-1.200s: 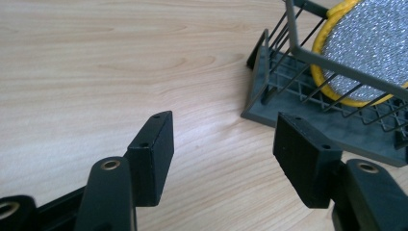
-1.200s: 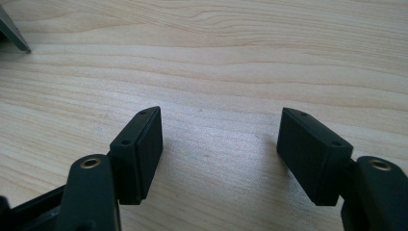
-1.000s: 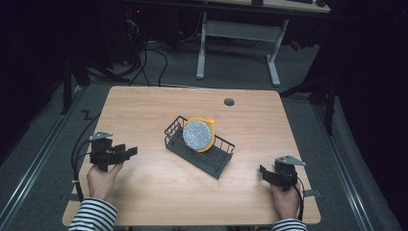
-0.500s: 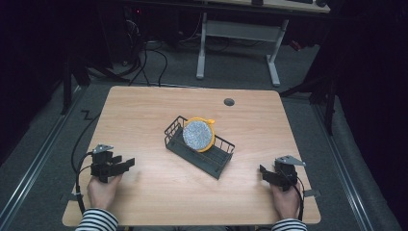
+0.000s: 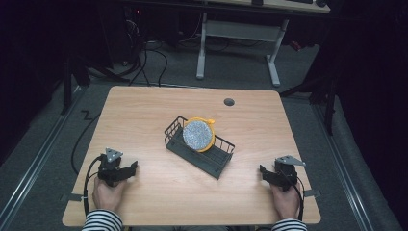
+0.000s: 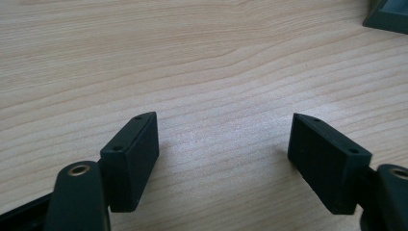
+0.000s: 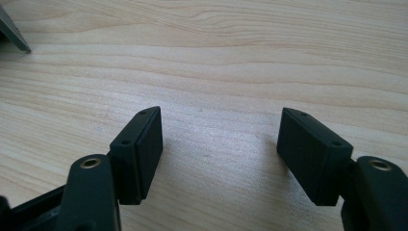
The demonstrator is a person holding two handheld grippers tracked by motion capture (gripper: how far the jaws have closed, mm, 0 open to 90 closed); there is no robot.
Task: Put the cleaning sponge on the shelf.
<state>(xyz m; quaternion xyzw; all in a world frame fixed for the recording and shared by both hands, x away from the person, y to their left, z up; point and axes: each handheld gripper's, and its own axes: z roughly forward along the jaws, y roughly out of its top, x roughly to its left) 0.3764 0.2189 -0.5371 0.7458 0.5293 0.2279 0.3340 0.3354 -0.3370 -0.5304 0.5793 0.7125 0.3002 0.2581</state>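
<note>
Two grippers rest low on the wooden table [image 5: 144, 110], one in each of the person's two hands. The left gripper [image 5: 129, 169] sits at the near left; its jaws have just been opening and now stand wide apart, with bare wood between them in the left gripper view [image 6: 223, 144]. The right gripper [image 5: 265, 172] sits at the near right, its jaws likewise spread wide over bare wood, nothing between them [image 7: 219, 142].

Between the two grippers, a little farther from the person, stands one dark wire rack [image 5: 202, 156], set slantwise and well apart from both. One yellow-rimmed plate [image 5: 198, 134] stands on edge in the rack, its speckled grey face toward the camera. One corner of the rack shows at the upper right of the left gripper view [image 6: 387, 17] and at the upper left of the right gripper view [image 7: 12, 33]. One small dark round hole [image 5: 229, 102] lies in the tabletop beyond the rack.
</note>
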